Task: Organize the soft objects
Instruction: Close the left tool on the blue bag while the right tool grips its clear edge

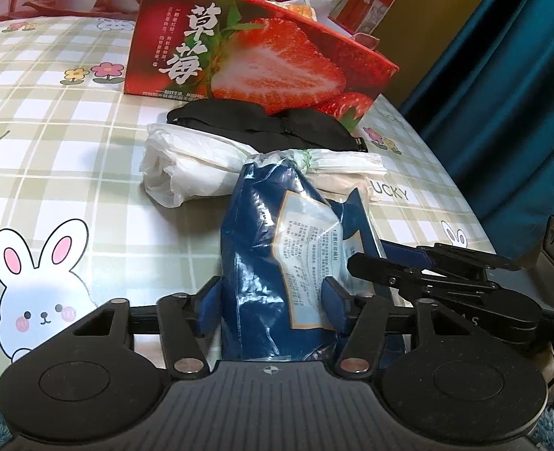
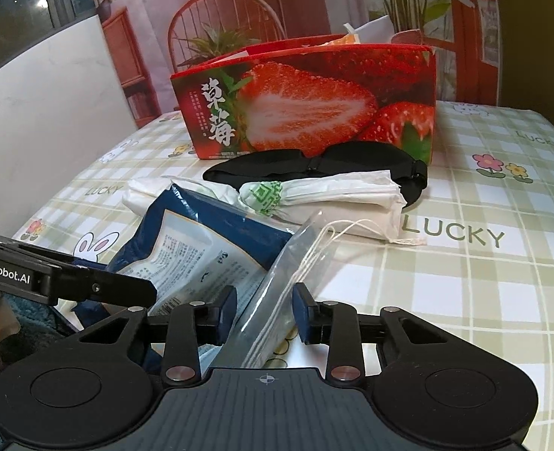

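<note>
- The left tool (image 1: 273, 293) pinches the blue pouch (image 1: 277, 248) at its near end, lifting it clear of the desk (image 1: 70, 150).
- The right tool (image 2: 263, 310) pinches the clear mask packet (image 2: 277, 293), probably bound for the strawberry box (image 2: 314, 109).
- Tissue packs (image 2: 333, 195) and black eye mask (image 2: 314, 165) lie just before it.

1. A blue plastic pouch (image 1: 277, 263) with a pale printed label stands tilted, propped off the desk.
2. A clear sleeve (image 2: 288, 282) holding a mask with white ear loops leans beside it.
3. A rolled white tissue bundle (image 2: 325, 199) lies crosswise behind.
4. A black eye mask (image 2: 314, 165) lies flat against the strawberry-printed box (image 2: 307, 105).
</note>
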Demonstrator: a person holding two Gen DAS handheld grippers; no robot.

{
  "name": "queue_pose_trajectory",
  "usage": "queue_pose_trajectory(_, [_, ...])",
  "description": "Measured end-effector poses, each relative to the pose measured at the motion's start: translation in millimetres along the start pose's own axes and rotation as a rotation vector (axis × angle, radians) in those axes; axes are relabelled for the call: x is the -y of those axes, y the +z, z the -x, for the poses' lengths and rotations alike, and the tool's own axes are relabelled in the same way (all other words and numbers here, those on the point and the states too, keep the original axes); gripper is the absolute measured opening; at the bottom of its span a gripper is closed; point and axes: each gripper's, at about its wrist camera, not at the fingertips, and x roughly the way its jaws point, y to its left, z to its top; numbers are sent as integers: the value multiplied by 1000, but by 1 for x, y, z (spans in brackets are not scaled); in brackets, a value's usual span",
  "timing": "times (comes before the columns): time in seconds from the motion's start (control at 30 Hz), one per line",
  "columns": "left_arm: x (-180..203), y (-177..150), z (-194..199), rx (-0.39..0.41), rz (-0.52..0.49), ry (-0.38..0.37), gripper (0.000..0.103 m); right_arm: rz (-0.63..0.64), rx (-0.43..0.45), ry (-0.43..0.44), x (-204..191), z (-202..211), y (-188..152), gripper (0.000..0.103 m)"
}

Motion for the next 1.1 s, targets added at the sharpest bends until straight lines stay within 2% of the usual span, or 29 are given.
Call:
queue_pose_trajectory(0.07, [2,0,2,12,-14,-11,45,-1,6,-3,0,1,0,30])
queue_pose_trajectory(0.13, [4,0,5,20,-29,-19,42,-4,13,-7,1,2,0,30])
queue_pose_trajectory(0.27, [2,-1,4,16,-28,-19,42,-6,42,-15,2,6,1,25])
queue_pose_trajectory(0.33, [2,-1,3,13,-30,-9,42,0,71,-24,1,10,1,16])
queue_pose_trajectory(0.5, [-1,-1,1,10,-22,-5,44,-18,92,-37,4,13,3,15])
queue_pose_trajectory(0.67, [-6,0,-1,0,10,-13,48,-26,81,-36,4,12,3,19])
queue_pose_trajectory(0.8, [-7,0,-1,-1,17,-14,49,-46,53,-19,3,11,3,31])
queue_pose_trajectory(1.1, [-7,0,-2,-2,18,-15,49,-159,-33,-5,20,13,1,32])
